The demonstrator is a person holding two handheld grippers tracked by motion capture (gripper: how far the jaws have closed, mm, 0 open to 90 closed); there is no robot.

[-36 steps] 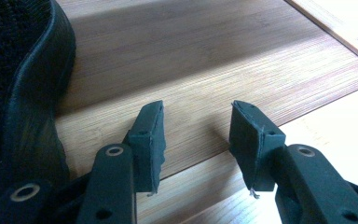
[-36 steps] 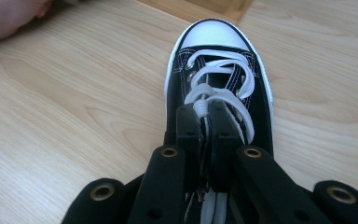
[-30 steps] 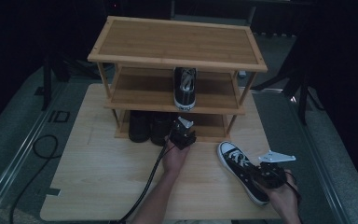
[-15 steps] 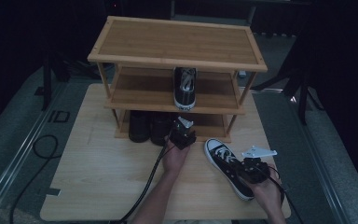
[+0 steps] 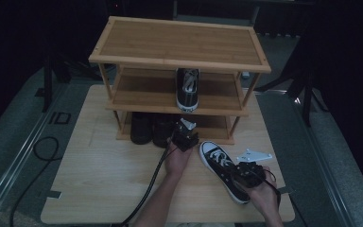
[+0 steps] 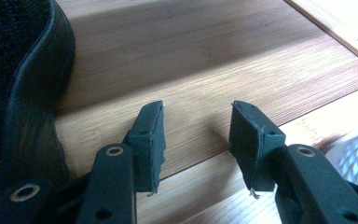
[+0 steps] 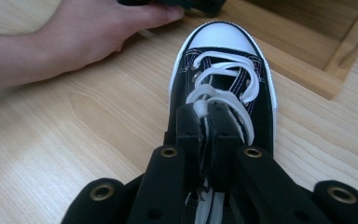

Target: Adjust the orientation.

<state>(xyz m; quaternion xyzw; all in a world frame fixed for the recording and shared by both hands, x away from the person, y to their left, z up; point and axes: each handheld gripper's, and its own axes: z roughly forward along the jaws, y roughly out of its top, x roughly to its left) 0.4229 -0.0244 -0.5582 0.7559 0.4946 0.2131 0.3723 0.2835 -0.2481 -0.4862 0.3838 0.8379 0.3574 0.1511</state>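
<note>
While the black sneaker [image 5: 223, 170] lies on the wooden table [image 5: 104, 189] in front of the shoe rack [image 5: 179, 45], its tongue is clamped between the closed jaws of the right gripper [image 7: 209, 140]. In the right gripper view the white toe cap is pointed toward the rack's bottom shelf, and the white laces [image 7: 223, 88] are seen just beyond the jaws. No brand name or label can be read on the sneaker; any marking is too small or hidden. On the floor to the left of the table, the letters "ID" [image 5: 59, 117] can be made out in the high view.

The left gripper [image 6: 196, 140] is held low at the front edge of the bottom shelf, its jaws set apart with nothing between them. A dark shoe [image 6: 18, 84] is seen just beside its left jaw. In the high view a second sneaker [image 5: 188, 89] is stood on the middle shelf, toe toward the person, and two dark shoes [image 5: 151, 128] are kept on the bottom shelf.
</note>
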